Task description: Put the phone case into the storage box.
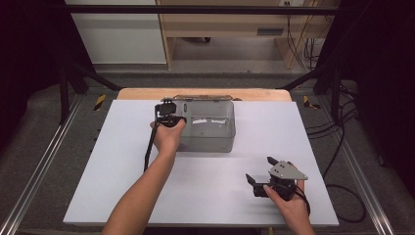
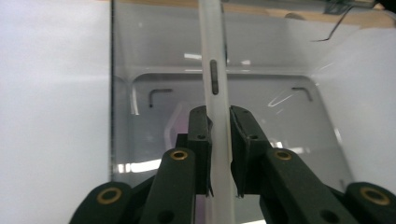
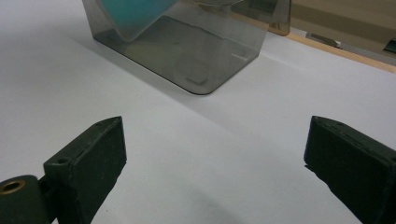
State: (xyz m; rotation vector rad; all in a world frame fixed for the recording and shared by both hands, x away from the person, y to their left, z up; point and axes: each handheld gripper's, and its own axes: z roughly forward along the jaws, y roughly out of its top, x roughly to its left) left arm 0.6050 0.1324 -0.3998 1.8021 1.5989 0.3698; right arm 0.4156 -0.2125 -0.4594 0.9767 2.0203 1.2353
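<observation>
High view first, from the near edge: the right gripper (image 1: 260, 172) sits low on the white tabletop (image 1: 210, 196), jaws spread wide with nothing between them, resting well short of the action. Further out, the left gripper (image 1: 169, 116) is up at the left end of the clear plastic box (image 1: 208, 127), which stands toward the far side of the tabletop. In the left gripper view, the left gripper (image 2: 219, 154) has its jaws clenched on the box's wall (image 2: 215, 93), one jaw inside, one outside, the pale rim edge running straight away from the camera between them, so the wall's long axis lies in line with the jaws. That's the relation to watch: the left hand already has the box, the right hand is well apart from it, and any lift or drag looks like the left's job. From the right gripper view, the box (image 3: 187, 51) lies ahead beyond the jaws, with something teal (image 3: 135, 14) showing at its top, cut off by the frame and too blurred to name. What's inside the box is hard to make out through the tinted walls.
</observation>
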